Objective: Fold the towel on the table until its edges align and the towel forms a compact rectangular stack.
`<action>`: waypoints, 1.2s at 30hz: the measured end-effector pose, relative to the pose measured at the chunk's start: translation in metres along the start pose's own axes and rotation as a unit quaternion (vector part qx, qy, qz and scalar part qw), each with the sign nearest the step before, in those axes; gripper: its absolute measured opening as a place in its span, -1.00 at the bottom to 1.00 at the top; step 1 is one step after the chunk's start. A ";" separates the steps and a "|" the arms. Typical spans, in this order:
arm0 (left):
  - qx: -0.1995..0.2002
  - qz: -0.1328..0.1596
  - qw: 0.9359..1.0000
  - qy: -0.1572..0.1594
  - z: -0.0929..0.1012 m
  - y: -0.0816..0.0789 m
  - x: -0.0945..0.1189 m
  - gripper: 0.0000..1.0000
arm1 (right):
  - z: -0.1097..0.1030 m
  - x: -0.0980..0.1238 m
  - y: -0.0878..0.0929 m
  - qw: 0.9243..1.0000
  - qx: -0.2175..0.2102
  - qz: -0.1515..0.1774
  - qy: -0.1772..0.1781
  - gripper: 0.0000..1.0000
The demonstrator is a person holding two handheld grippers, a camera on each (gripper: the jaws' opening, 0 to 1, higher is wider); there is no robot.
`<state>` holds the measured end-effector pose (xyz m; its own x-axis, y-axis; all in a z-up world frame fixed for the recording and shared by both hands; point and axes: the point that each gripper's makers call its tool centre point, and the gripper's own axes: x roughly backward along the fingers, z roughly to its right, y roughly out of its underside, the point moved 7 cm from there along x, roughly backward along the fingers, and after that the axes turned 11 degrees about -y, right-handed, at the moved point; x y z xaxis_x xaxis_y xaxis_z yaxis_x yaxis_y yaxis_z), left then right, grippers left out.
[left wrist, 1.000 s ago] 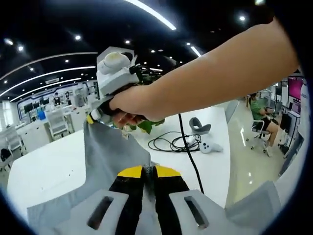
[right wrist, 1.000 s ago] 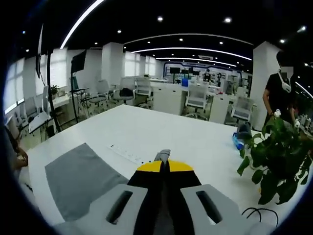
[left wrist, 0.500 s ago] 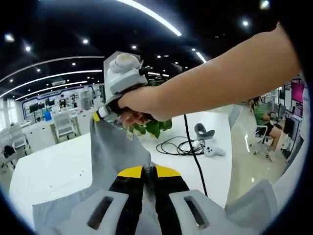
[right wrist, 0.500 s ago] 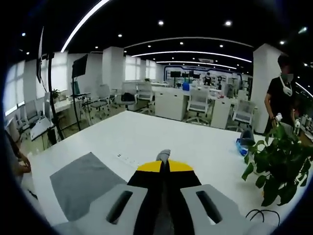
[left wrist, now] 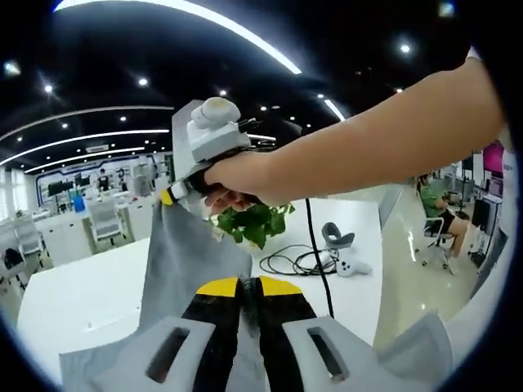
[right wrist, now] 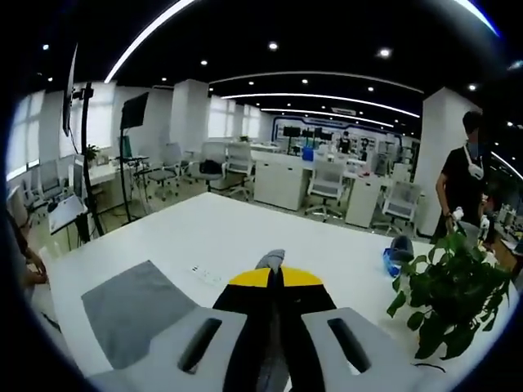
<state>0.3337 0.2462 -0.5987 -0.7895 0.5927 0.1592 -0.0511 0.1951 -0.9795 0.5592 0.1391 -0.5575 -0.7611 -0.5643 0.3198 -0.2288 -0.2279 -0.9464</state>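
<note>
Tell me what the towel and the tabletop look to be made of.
Towel: soft woven or microfibre cloth, matte grey; it drapes and creases between the right gripper and the left gripper. Table: probably laminate or painted board, smooth white with a faint sheen.

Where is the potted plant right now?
In the right gripper view the potted plant stands at the right on the white table, beside a blue object.
</note>
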 end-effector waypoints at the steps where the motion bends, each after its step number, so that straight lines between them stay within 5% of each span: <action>1: -0.001 0.004 1.000 0.003 0.003 -0.003 -0.003 -0.85 | 0.001 0.002 0.001 1.000 -0.001 0.000 0.001 -1.00; 21: 0.023 0.016 0.999 0.040 0.042 -0.016 -0.040 -0.86 | 0.059 0.048 0.026 0.999 -0.013 -0.016 0.031 -1.00; 36: 0.023 0.013 0.998 0.054 0.059 -0.012 -0.047 -0.85 | 0.071 0.067 0.040 0.998 -0.019 -0.027 0.046 -1.00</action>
<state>0.3355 0.1696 -0.6018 -0.7209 0.6778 0.1445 -0.0624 0.1442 -0.9876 0.5420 0.0354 -0.5710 -0.7992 -0.4768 0.3661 -0.2920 -0.2244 -0.9297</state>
